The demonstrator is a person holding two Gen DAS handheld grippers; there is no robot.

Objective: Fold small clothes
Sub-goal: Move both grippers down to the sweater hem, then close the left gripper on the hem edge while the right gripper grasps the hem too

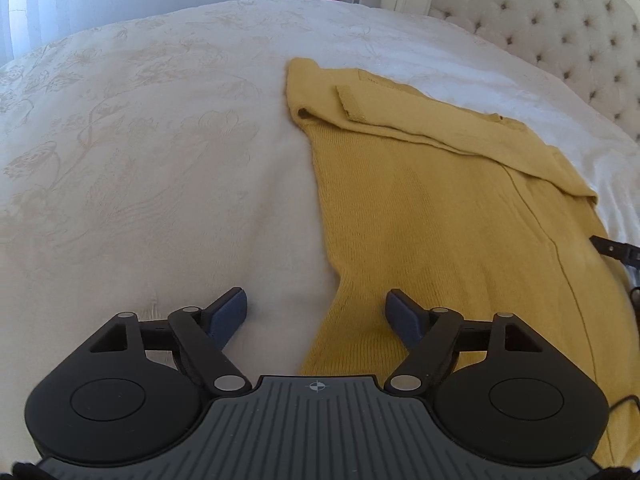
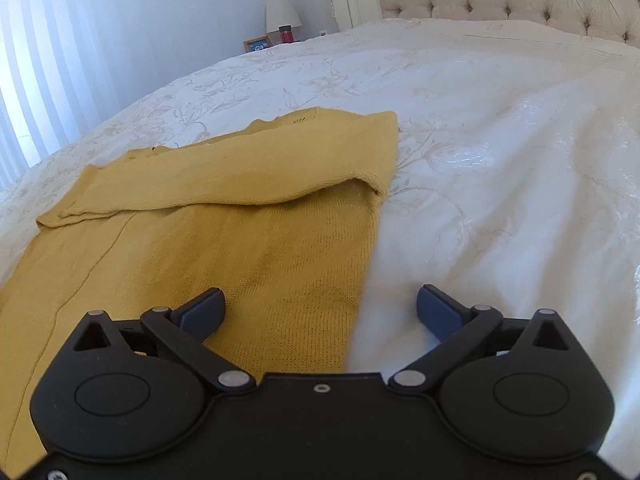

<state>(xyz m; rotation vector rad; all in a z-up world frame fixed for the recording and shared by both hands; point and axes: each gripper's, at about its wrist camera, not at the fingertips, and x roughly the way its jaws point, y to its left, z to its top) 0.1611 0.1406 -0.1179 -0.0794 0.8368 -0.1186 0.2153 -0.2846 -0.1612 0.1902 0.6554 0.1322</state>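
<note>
left wrist view: the yellow sweater (image 1: 440,216) is laid flat on the bed (image 1: 140,160), far end folded over. left gripper (image 1: 316,312) and right gripper (image 2: 320,308) are held open, empty, straddling its near side edges, likely for the next fold.

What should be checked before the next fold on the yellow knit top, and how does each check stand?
1. Left gripper open, nothing pinched: ok.
2. Right gripper open, nothing pinched: ok.
3. Yellow knit top flat on the bedspread: ok.
4. Sleeves folded in across the body: ok.
5. Each gripper straddles a side edge of the top: ok.
6. Near hem lying straight: cannot tell, hidden by the grippers.
</note>
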